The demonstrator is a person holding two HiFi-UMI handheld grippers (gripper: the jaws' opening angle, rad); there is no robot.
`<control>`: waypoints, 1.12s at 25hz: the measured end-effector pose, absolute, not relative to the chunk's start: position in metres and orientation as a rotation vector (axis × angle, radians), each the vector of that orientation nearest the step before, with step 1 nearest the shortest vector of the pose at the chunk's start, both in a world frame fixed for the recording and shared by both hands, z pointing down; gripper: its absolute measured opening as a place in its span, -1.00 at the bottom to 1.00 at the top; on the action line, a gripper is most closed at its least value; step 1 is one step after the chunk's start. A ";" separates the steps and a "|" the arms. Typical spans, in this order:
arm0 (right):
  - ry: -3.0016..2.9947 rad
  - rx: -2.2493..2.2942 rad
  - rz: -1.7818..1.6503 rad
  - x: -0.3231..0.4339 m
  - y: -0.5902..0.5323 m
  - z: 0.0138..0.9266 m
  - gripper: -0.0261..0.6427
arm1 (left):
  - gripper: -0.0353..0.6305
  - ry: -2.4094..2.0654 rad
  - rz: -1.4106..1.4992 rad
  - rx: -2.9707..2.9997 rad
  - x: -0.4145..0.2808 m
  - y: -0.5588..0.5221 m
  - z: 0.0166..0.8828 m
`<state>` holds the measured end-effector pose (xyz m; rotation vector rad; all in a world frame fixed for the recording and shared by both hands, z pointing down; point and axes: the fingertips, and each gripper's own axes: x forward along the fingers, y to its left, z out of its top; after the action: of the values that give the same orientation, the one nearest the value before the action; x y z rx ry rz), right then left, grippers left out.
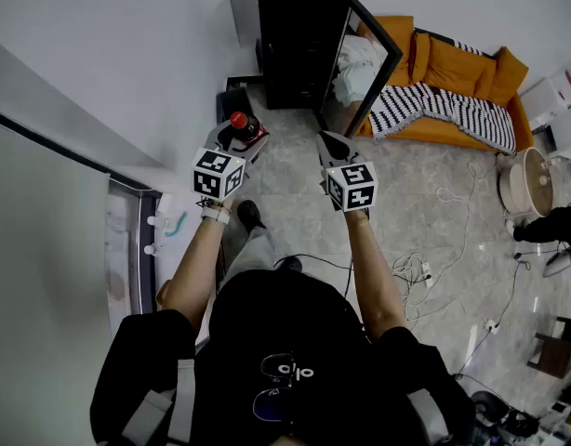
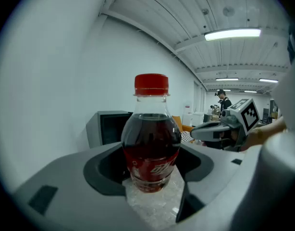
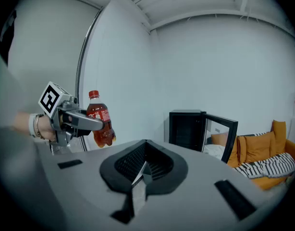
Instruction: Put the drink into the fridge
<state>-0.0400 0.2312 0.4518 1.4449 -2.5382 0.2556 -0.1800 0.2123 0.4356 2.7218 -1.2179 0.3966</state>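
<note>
A small bottle of dark cola [image 2: 151, 143] with a red cap and red label stands upright between the jaws of my left gripper [image 2: 150, 177], which is shut on its lower body. In the head view the bottle [image 1: 243, 126] sticks out ahead of the left gripper [image 1: 232, 147], in the air left of the fridge. The black fridge [image 1: 299, 35] stands against the wall with its glass door [image 1: 365, 63] swung open to the right. My right gripper [image 1: 330, 147] is shut and holds nothing; in its own view the jaws [image 3: 141, 173] meet, with the bottle [image 3: 100, 119] at left and the fridge [image 3: 188, 129] ahead.
An orange sofa [image 1: 462, 72] with a striped blanket sits right of the fridge. Cables [image 1: 444, 249] trail over the tiled floor, and a round white appliance [image 1: 524, 182] stands at the right. A wall with a glass partition [image 1: 127, 249] runs along the left. A person [image 2: 223, 100] stands far off.
</note>
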 end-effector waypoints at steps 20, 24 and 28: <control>-2.513 1.480 0.295 -0.032 0.188 0.464 -0.91 | 0.02 -1.145 0.373 2.739 -0.166 0.159 0.448; -2.499 1.484 0.296 -0.032 0.139 0.463 -0.91 | 0.02 -1.126 0.363 2.736 -0.164 0.110 0.449; -2.496 1.502 0.296 -0.033 0.088 0.462 -0.91 | 0.02 -1.103 0.353 2.743 -0.162 0.059 0.451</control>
<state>-0.0331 0.0883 0.4618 1.5024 -2.4959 0.2964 -0.1620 0.0592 0.4508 2.7427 -1.1025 0.3533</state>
